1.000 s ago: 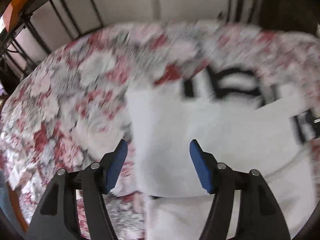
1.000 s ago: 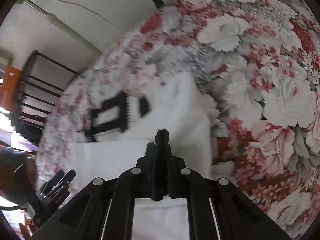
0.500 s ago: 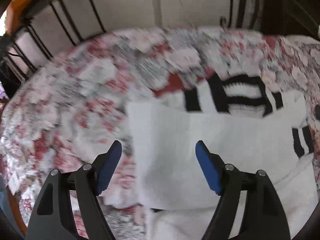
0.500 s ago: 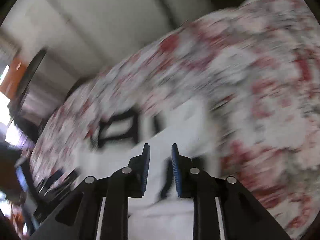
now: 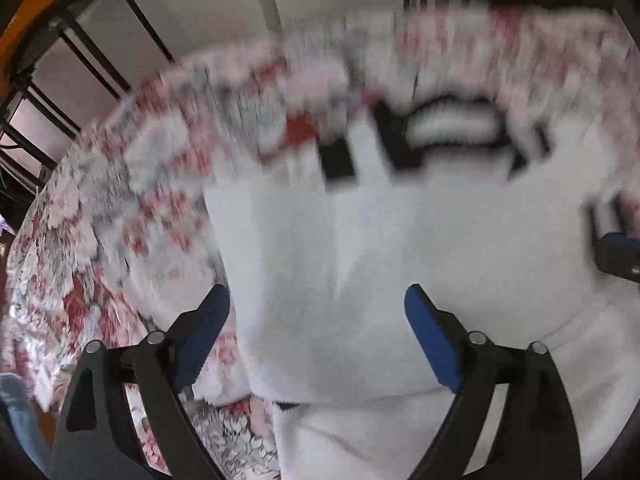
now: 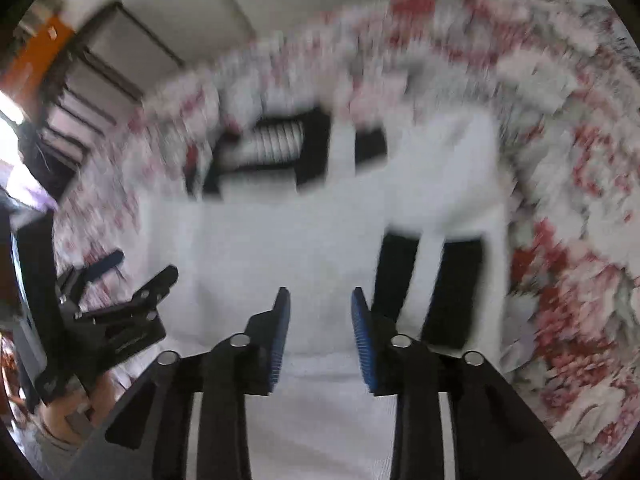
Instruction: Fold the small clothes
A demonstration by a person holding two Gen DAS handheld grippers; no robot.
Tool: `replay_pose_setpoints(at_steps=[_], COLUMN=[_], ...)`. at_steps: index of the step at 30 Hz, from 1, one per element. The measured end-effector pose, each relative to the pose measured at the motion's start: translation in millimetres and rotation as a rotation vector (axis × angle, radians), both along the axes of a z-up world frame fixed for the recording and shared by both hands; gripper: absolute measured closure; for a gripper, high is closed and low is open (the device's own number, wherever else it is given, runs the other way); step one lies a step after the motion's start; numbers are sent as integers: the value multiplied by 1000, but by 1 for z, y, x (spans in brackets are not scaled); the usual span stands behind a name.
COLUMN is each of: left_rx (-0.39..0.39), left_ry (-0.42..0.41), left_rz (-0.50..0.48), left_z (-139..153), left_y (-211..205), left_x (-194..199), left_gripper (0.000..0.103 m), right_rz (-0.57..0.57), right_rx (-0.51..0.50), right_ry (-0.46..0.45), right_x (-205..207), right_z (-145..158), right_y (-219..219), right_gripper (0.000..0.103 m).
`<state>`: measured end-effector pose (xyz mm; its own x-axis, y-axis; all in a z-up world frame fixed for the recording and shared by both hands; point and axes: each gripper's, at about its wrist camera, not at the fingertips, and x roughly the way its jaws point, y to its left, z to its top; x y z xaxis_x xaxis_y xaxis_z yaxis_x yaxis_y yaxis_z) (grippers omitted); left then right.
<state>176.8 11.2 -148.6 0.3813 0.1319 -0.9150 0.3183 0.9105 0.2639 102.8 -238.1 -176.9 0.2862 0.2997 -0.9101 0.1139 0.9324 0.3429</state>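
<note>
A white garment with black stripes lies partly folded on a table with a red and grey floral cloth. My left gripper is open and empty above the garment's left side. My right gripper is open and empty above the garment, beside a folded-in sleeve with black cuff stripes. The left gripper also shows at the left of the right wrist view, and the right gripper's tip at the right edge of the left wrist view. Both views are motion blurred.
A black metal rack with an orange part stands past the table's far left edge, in front of a pale wall. The floral cloth is bare to the right of the garment.
My right gripper was shut on the garment's sleeve, then opened and let it go; the sleeve now lies folded onto the body. My left gripper stayed open and drew back slightly.
</note>
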Motion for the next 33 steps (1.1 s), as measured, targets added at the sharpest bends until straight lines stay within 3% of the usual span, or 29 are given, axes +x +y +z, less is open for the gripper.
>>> replay_pose_setpoints(at_steps=[1,4,7,9,11,12,14,16,18,21,23,27,33], left_rx=[42,45,-41,-89,-111,-109,-40,15,-27,-103,-218,-419,-561], left_ry=[66,69,46,50,79,113,232,293,266,225,233,293,316], left_rz=[8,10,8,10,17,14,10,44,68,86,119,194,228], left_z=[-20,-19,11,26,28,23,-6,-31,-18,15,33,45,38], left_y=[1,1,4,10,18,21,27,36,46,61,77,105,110], left_x=[0,-1,-2,-6,-12,-18,-33,-48,-62,-83,-104,-145,-184], left_gripper=[14,13,13,13,12,11,9,8,9,9,9,9,9], right_rz=[9,-15,-43,-26,-13,-1,54,37,-19,-60,-101,-207,-291], right_rx=[1,24,67,39,11,-6,-33,-29,11,105,151,229,316], right_ry=[47,61,1,-28,-8,27,130,102,75,-73,-114,-116,-87], right_x=[1,2,-7,-17,-27,-29,-37,-47,-60,-99,-125,-182,-235], right_z=[-17,-18,11,26,23,14,-18,-15,10,64,78,74,58], right_y=[2,-4,-10,-13,-15,-17,-15,-20,-26,-46,-56,-74,-68], right_gripper=[71,72,70,66,58,50,49,49,49,44,43,43,43])
